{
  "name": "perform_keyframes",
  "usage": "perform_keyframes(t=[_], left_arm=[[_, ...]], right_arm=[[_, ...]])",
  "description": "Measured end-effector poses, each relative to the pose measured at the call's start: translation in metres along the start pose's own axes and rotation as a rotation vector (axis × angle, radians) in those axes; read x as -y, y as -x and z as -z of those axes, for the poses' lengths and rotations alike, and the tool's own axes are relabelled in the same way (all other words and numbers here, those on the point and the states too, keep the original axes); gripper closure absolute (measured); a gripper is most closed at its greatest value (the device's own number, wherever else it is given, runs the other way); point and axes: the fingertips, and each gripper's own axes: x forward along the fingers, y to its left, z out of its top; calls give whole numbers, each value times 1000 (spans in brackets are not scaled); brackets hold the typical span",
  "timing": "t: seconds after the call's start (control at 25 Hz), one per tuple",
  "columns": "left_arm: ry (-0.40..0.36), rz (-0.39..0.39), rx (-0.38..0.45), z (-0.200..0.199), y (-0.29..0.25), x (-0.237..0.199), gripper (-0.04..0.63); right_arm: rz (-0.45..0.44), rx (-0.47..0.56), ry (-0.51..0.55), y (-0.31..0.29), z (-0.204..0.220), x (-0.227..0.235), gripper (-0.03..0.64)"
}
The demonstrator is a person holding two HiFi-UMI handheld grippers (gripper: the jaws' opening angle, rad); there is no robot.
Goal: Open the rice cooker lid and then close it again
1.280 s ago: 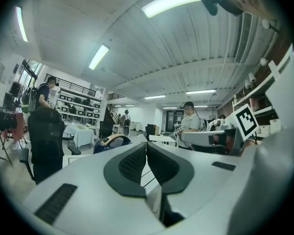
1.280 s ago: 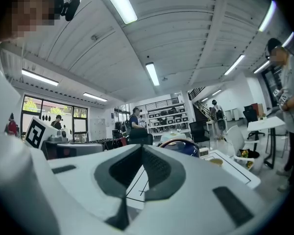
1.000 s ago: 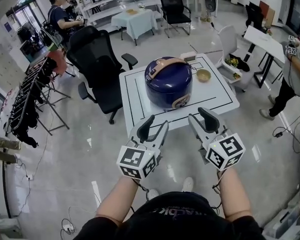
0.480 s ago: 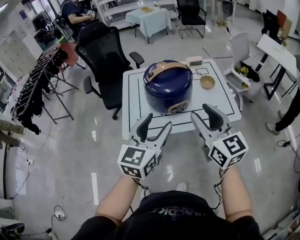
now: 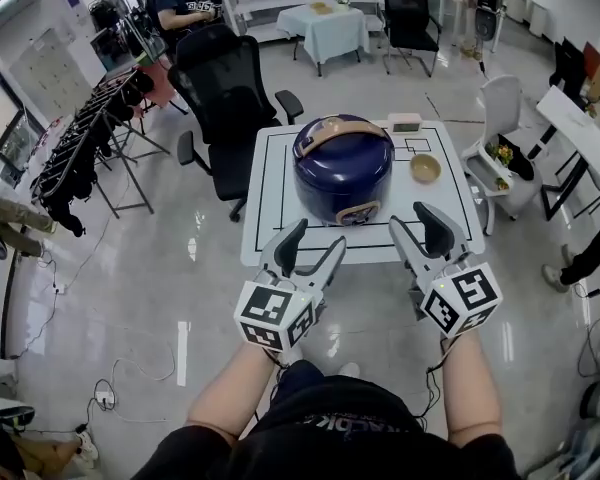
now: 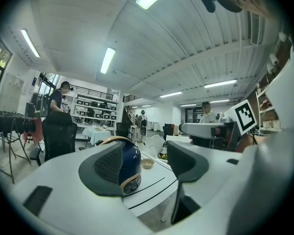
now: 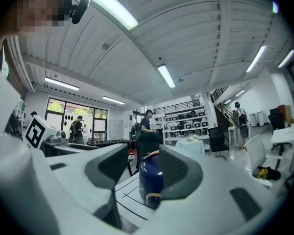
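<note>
Now | left gripper (image 5: 317, 240), right gripper (image 5: 411, 221): jaws just opened wider, nothing between | rice cooker (image 5: 342, 168), lid down, centred on table (image 5: 265, 198) | only head view shows open floor around table edges

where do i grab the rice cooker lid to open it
Probably the near edge of the lid, above the tan-rimmed front panel, coming from the person's side: that panel faces the person, so the hinge is likely behind. The tan handle arched over the top looks meant for carrying.
</note>
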Motion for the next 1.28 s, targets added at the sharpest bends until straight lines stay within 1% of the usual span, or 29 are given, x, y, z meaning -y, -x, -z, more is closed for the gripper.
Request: perform_keyframes(t=[0.2,0.48,0.8,1.28], left_arm=[[8,-22,5,-2,-11,-11,322],[11,-21,3,-4,-30,-34,322],[27,-9,4,-9,-69,-78,322],[47,1,-7,-11,-117,-166,322]], right_arm=[[-14,-5,7,-14,0,6,434],[0,-10,15,-41,1,21,434],[14,-37,25,-95,7,40,434],[45,-66,25,-189,16,58,434]])
